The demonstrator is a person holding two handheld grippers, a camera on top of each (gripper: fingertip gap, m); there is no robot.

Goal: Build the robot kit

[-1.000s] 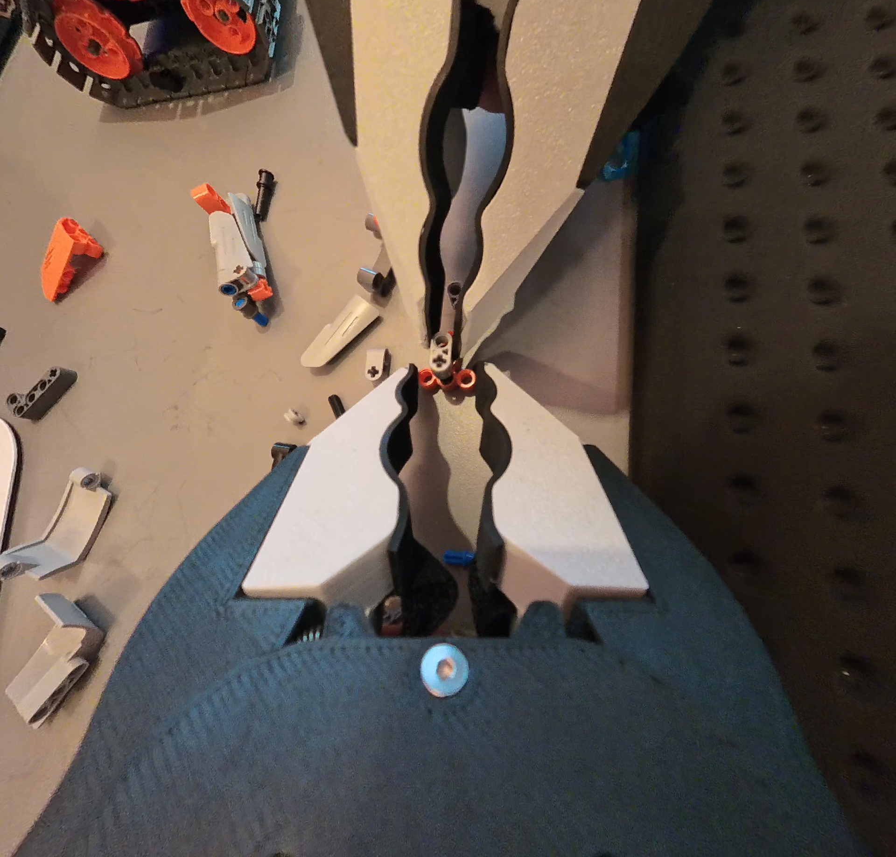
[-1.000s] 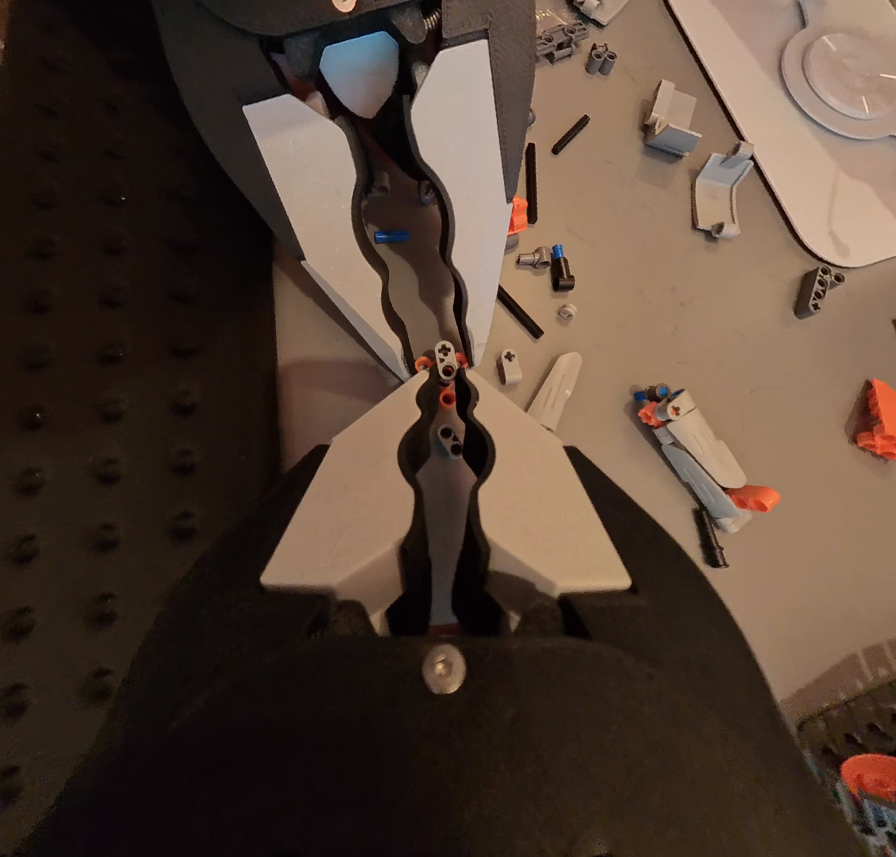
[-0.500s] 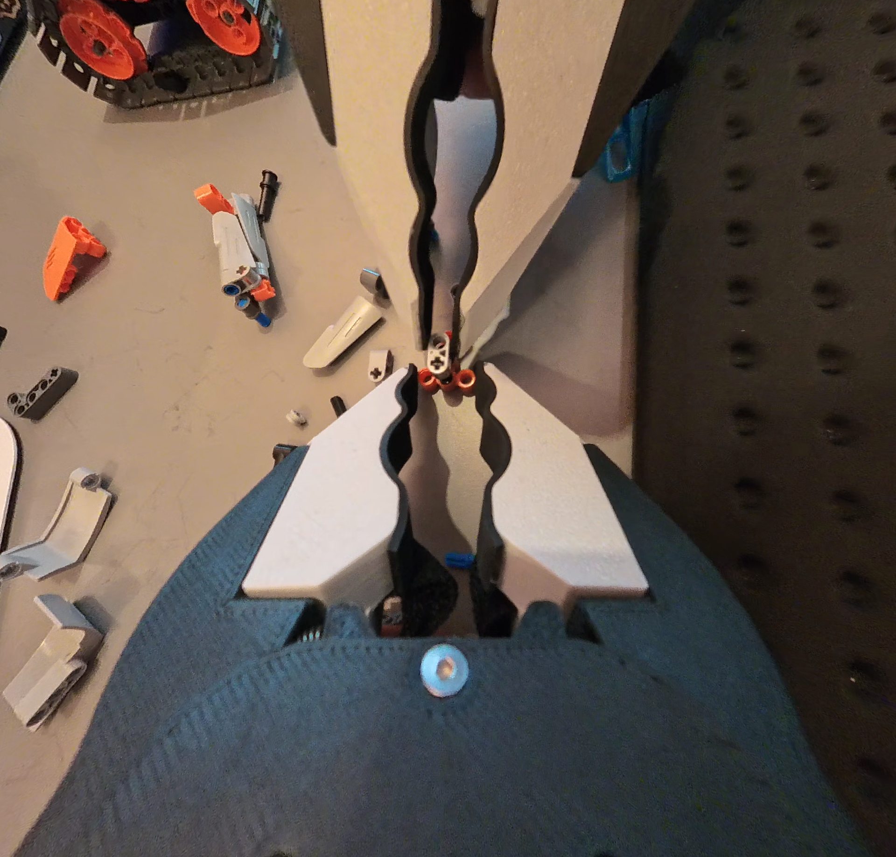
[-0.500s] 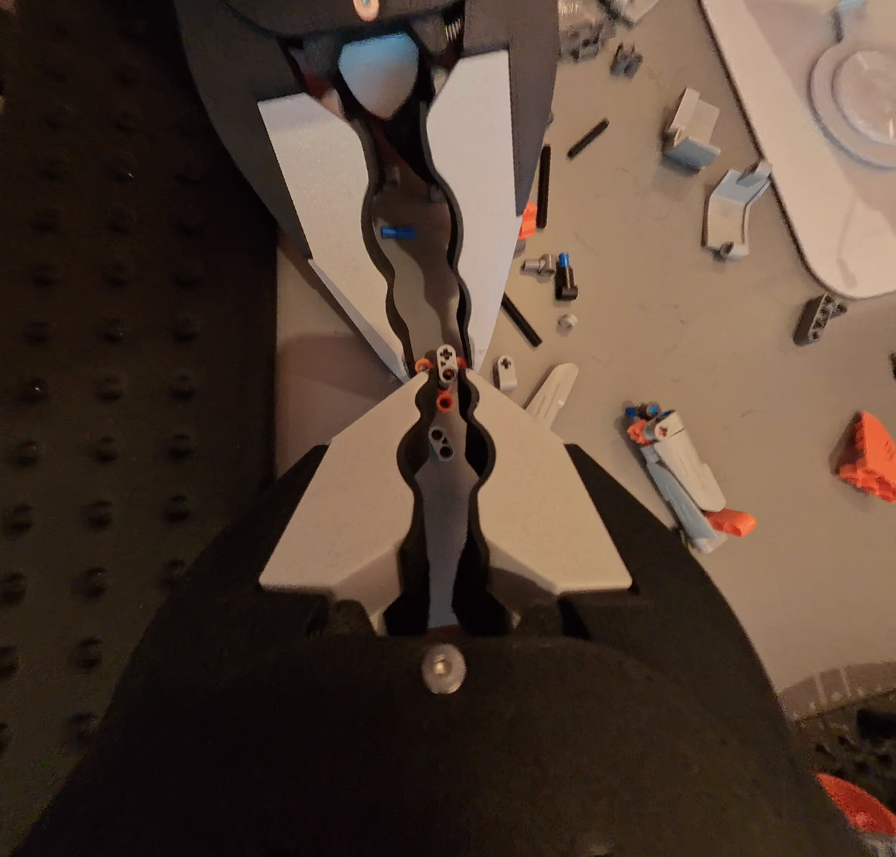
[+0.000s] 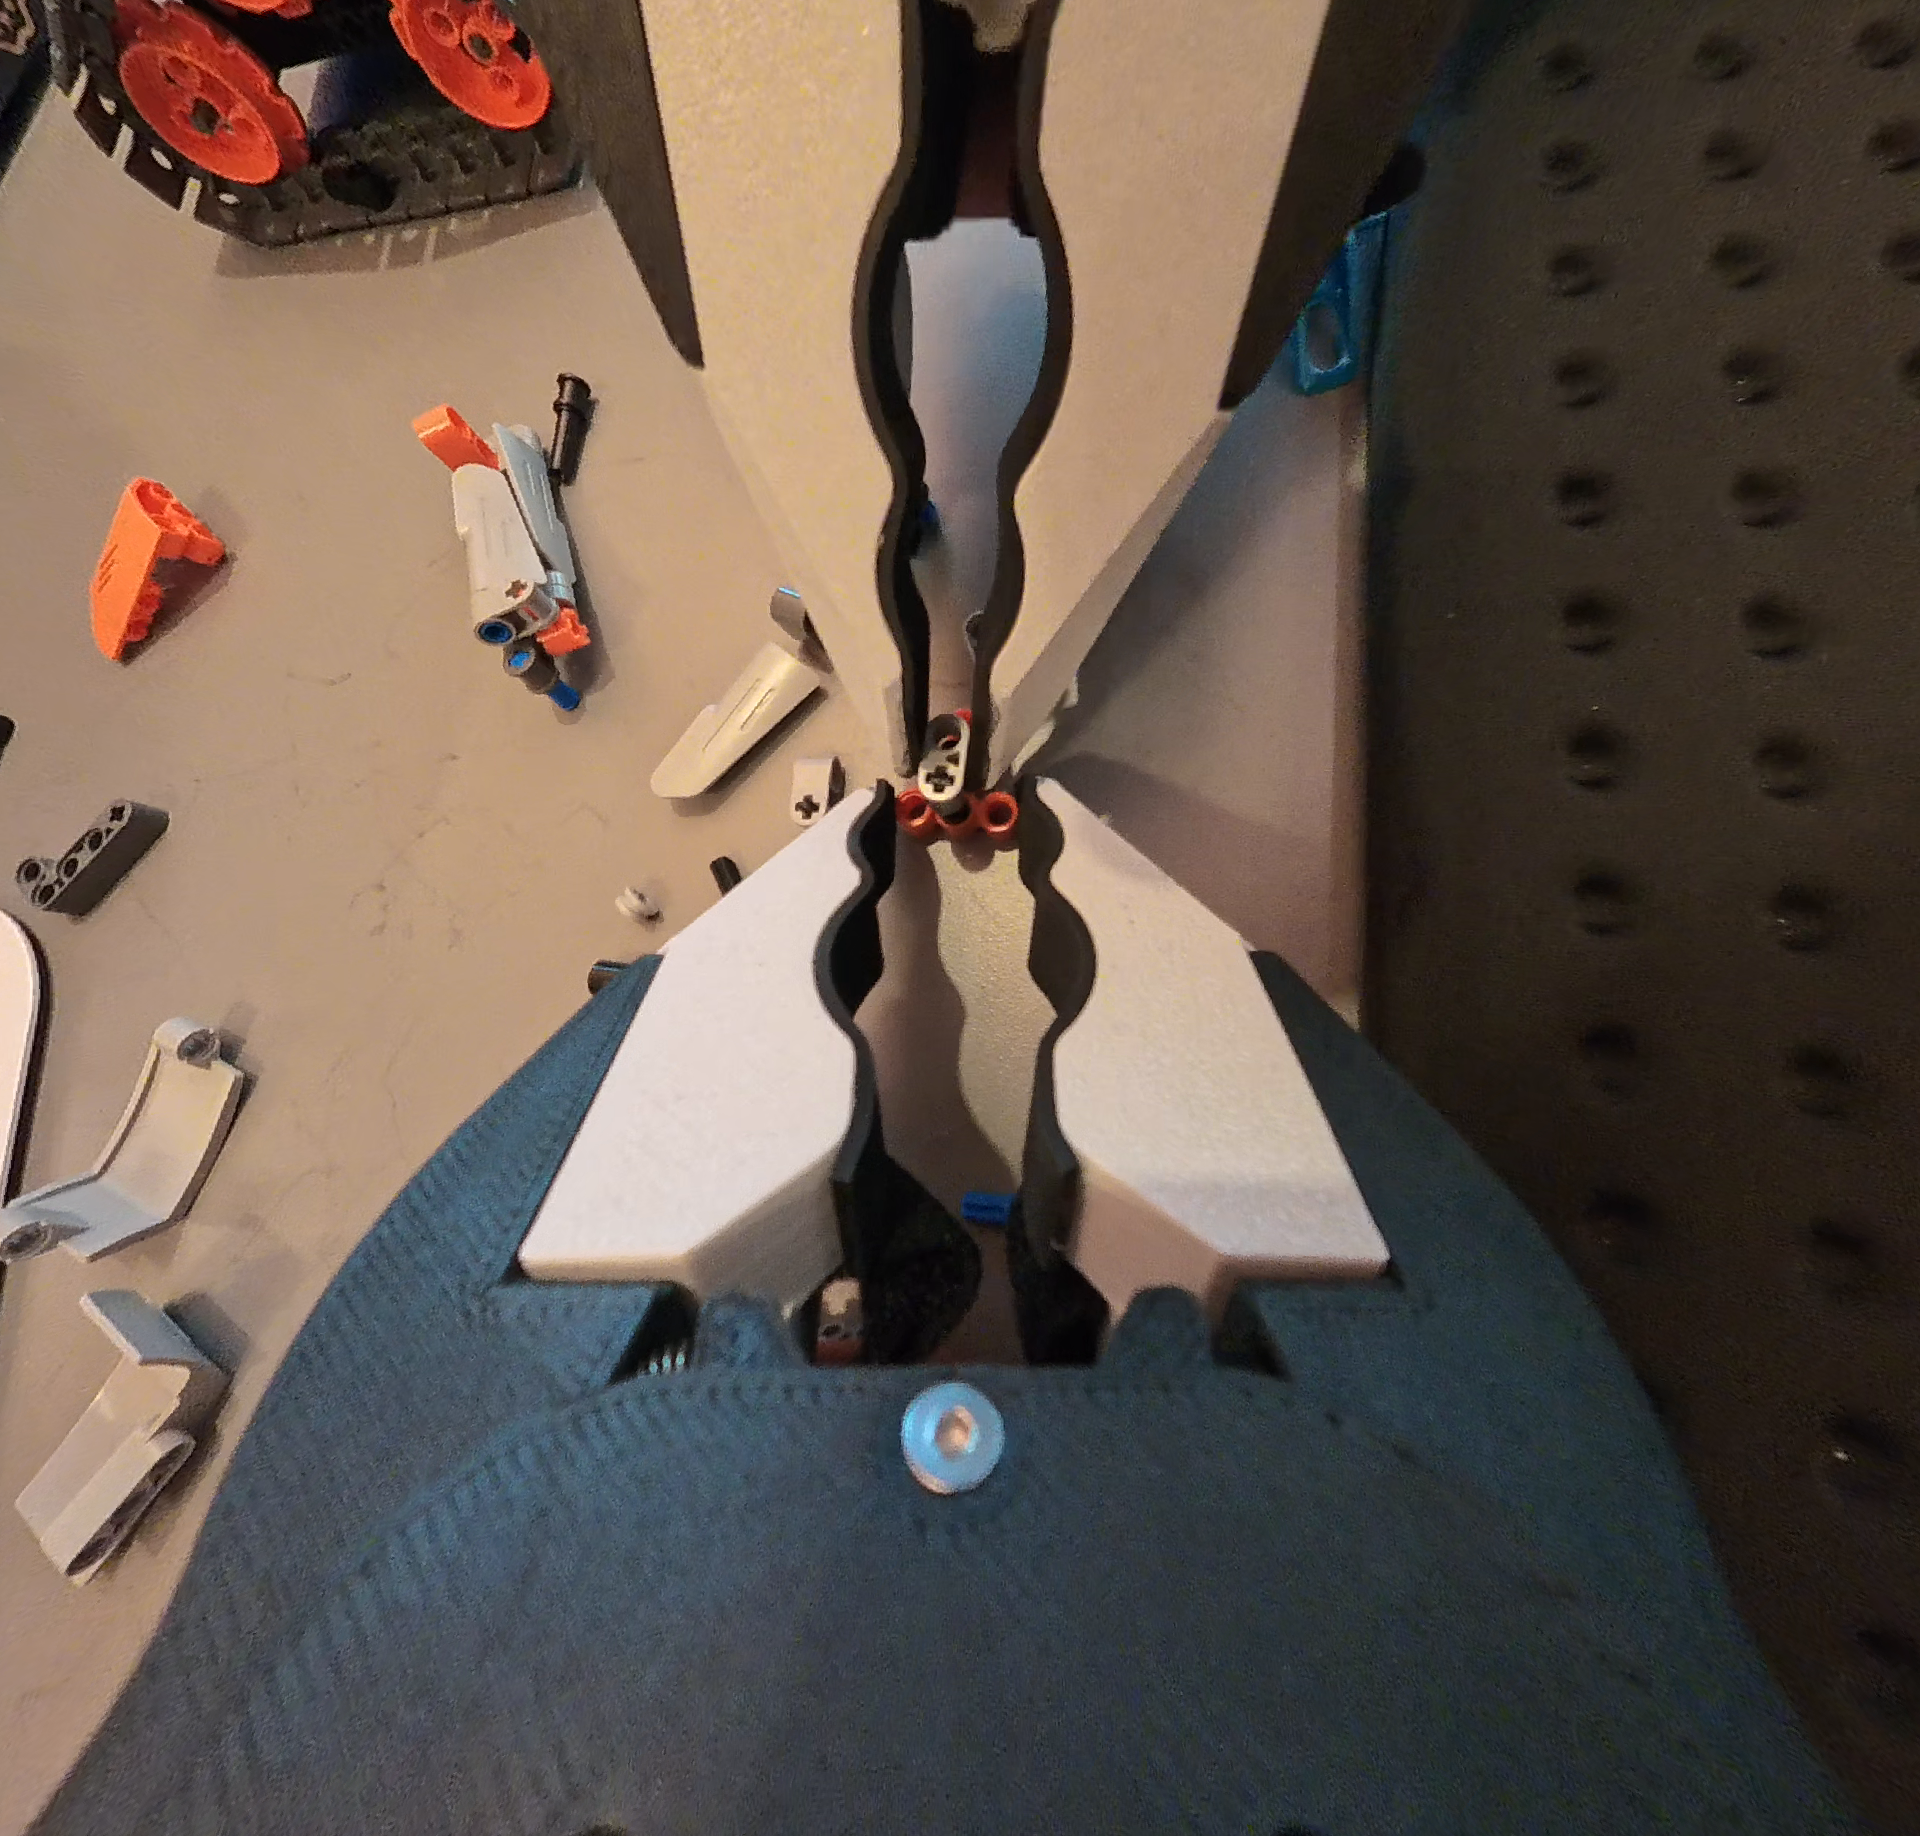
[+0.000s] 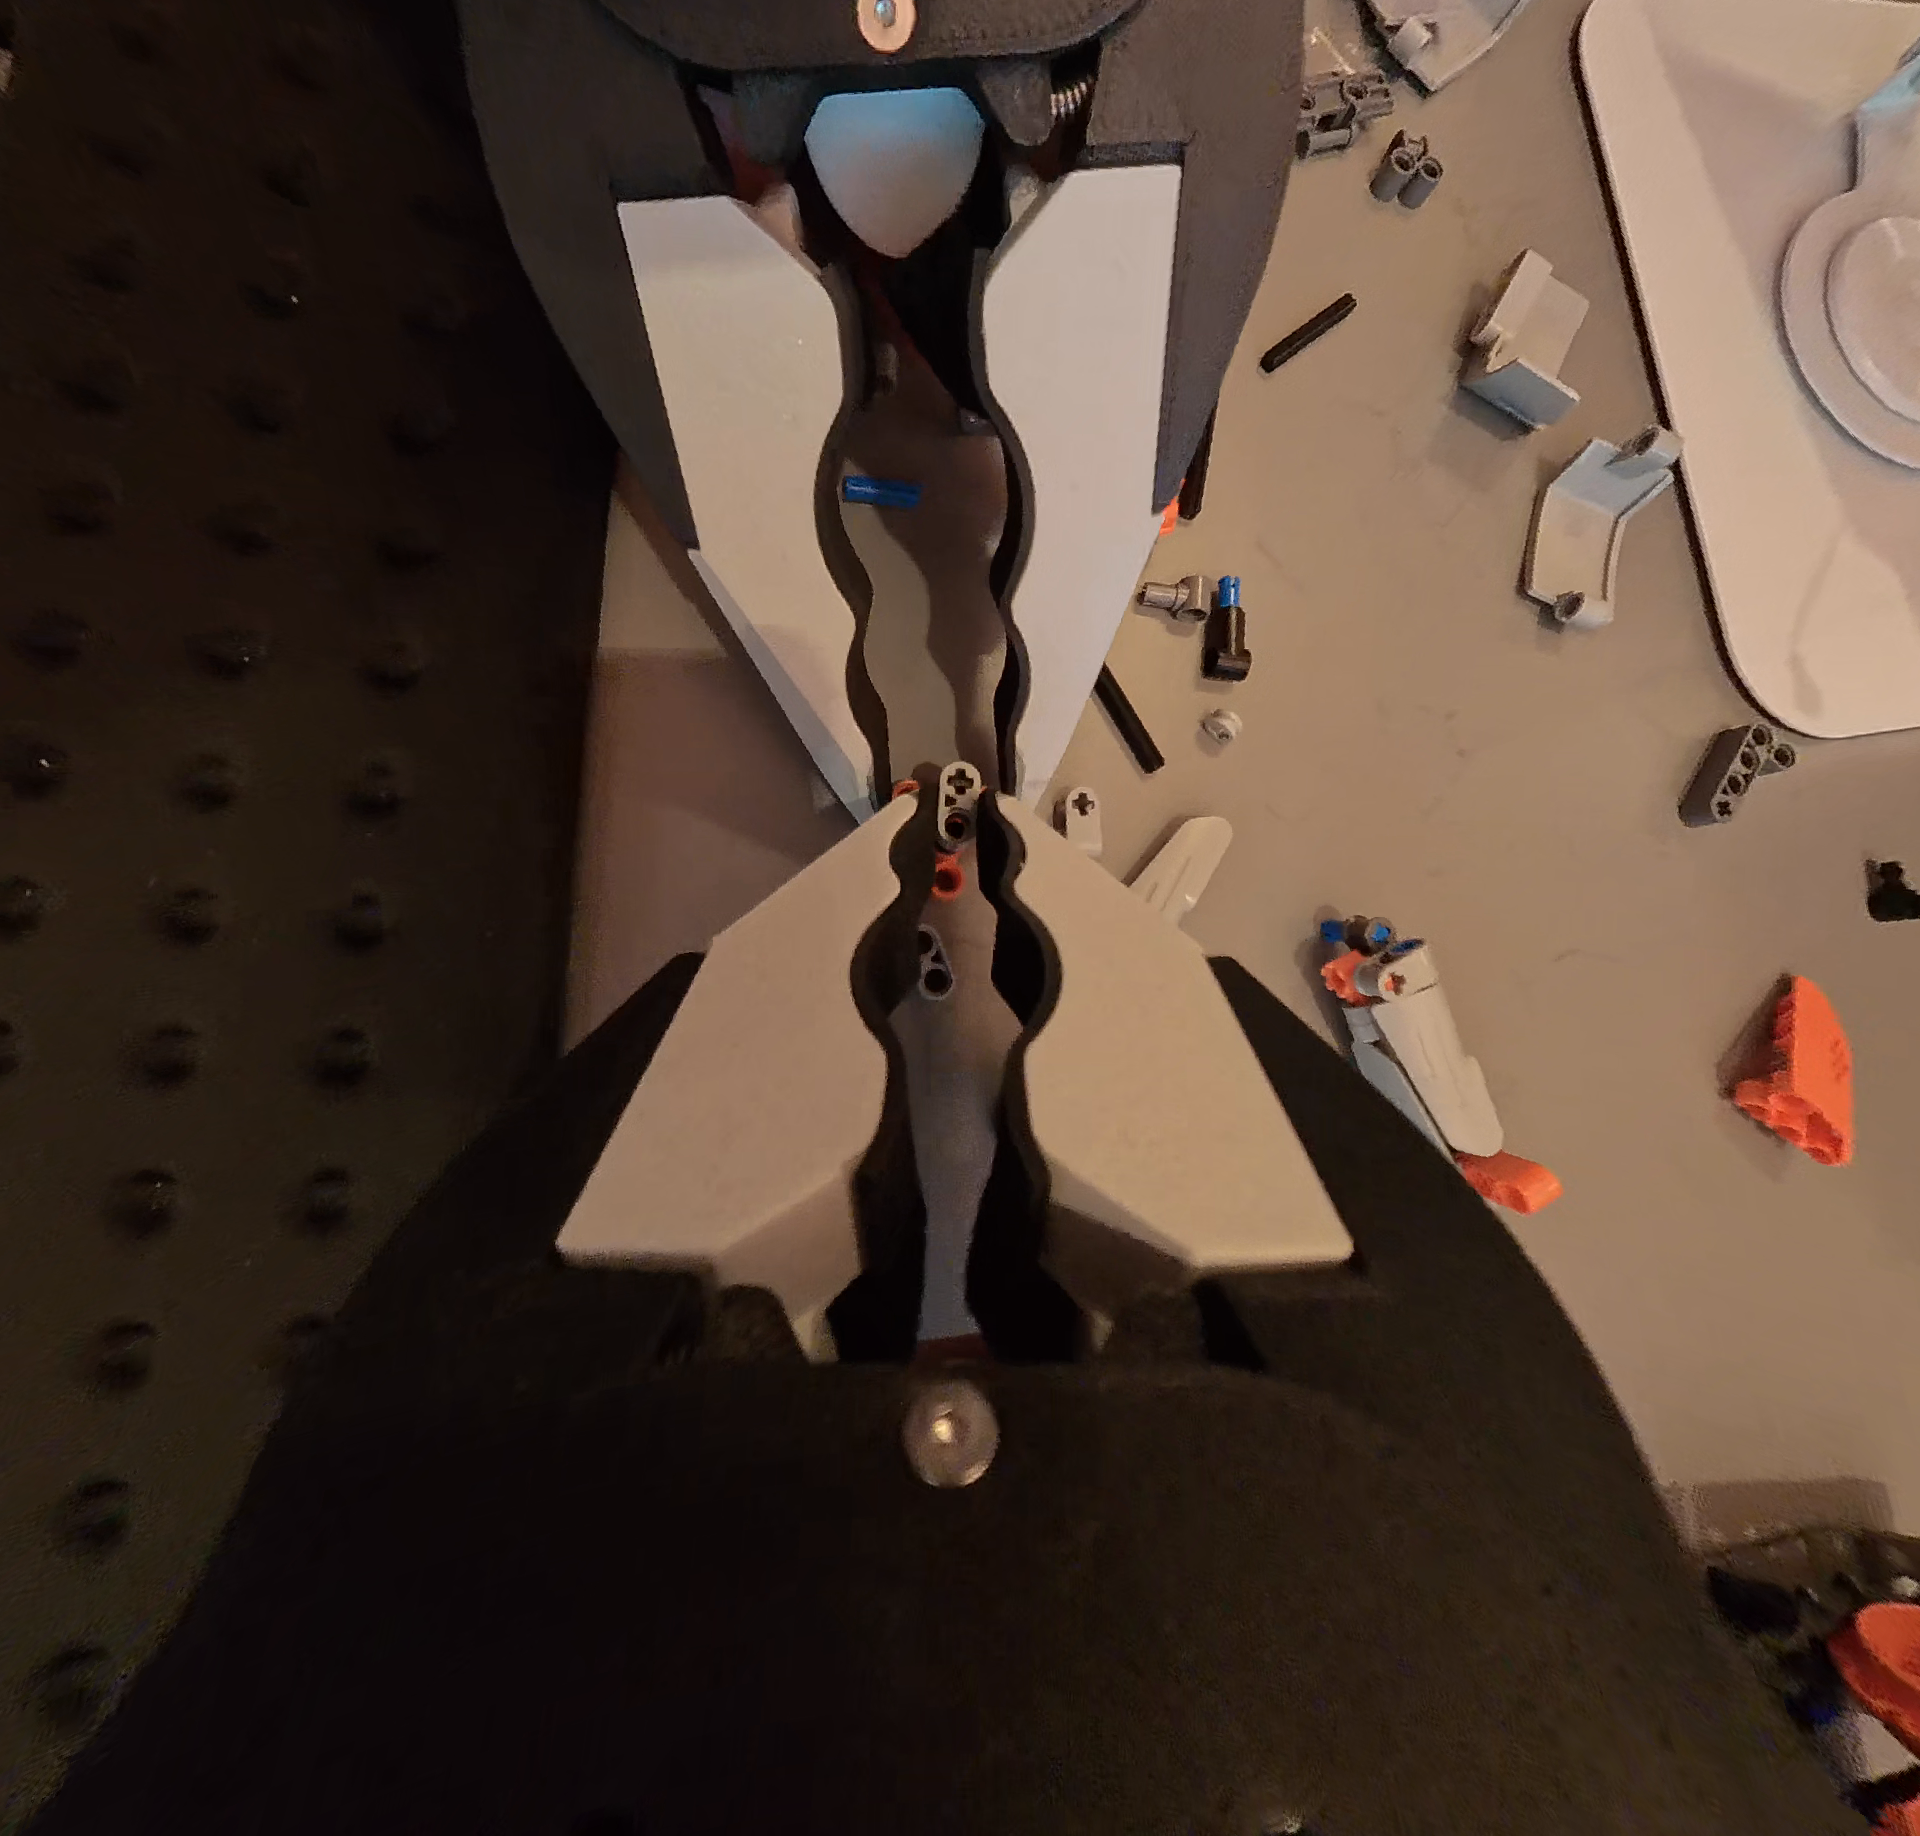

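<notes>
In the left wrist view my left gripper (image 5: 956, 818) is shut on a small orange three-hole connector (image 5: 956, 816), held crosswise between its tips. My right gripper (image 5: 951, 737) comes in from above, tip to tip with the left. It is shut on a small grey two-hole link (image 5: 945, 756) that touches the orange connector. In the right wrist view my right gripper (image 6: 956, 807) pinches the grey link (image 6: 956, 799), with an orange bit (image 6: 945, 877) just behind it. The left gripper (image 6: 940, 778) faces it from above. Both are held a little above the grey table (image 5: 364, 851).
A tracked model with orange wheels (image 5: 312, 72) stands far left. Loose parts lie on the table: an orange wedge (image 5: 145, 565), a grey-and-orange assembly (image 5: 514, 539) and grey curved panels (image 5: 135, 1152). A white tray (image 6: 1766, 384) is at the right. A black studded mat (image 5: 1662, 851) borders the table. Only a small space, under 4 cm, lies between the two pairs of fingers.
The grippers stay tip to tip with both pieces held. The right gripper has drawn closer and its view has shifted, so the left gripper and tray sit further right in it.
</notes>
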